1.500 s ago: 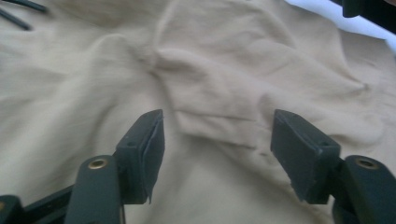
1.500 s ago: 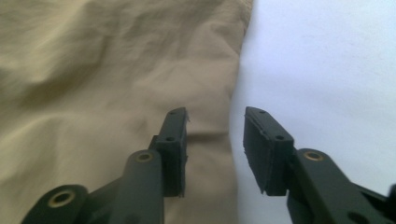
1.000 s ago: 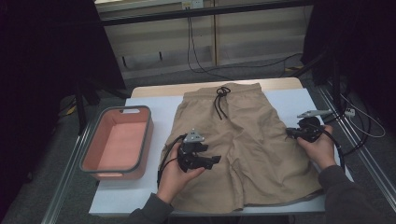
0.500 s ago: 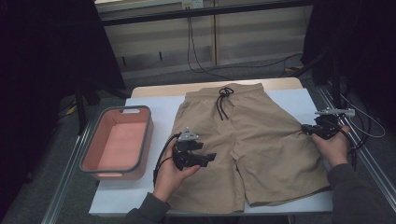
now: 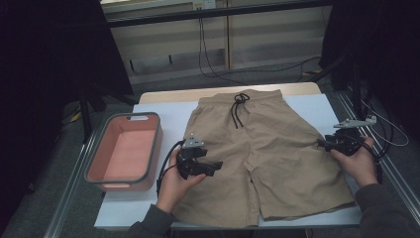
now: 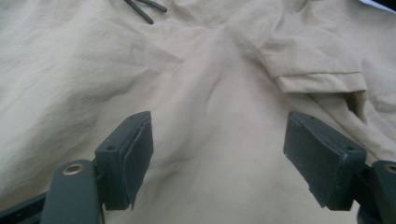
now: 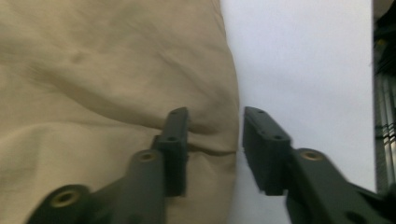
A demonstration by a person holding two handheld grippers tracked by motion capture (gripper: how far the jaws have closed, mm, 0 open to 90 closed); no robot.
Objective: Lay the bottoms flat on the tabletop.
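Tan shorts [image 5: 267, 148] with a black drawstring [image 5: 238, 109] lie flat on the white table top [image 5: 163, 111]. My left gripper [image 5: 217, 166] hovers over the shorts' left leg. In the left gripper view my left gripper [image 6: 217, 158] has nothing but flat cloth [image 6: 196, 70] under its wide jaws, which have just been opening. My right gripper [image 5: 321, 144] sits at the right leg's outer edge. In the right gripper view my right gripper [image 7: 212, 149] has just been opening its jaws. The cloth's hem [image 7: 226, 135] lies between them, with the pads off it.
A pink bin [image 5: 151, 144] with a grey rim stands left of the shorts. Bare white table [image 7: 303, 56] runs along the right of the shorts, with a metal rail [image 5: 391, 168] beyond it. Cables [image 5: 218, 64] lie on the floor behind the table.
My right hand moved rightward with the right leg's edge, spreading that leg flat, then let the cloth go as the jaws parted. The left gripper stayed over the left leg.
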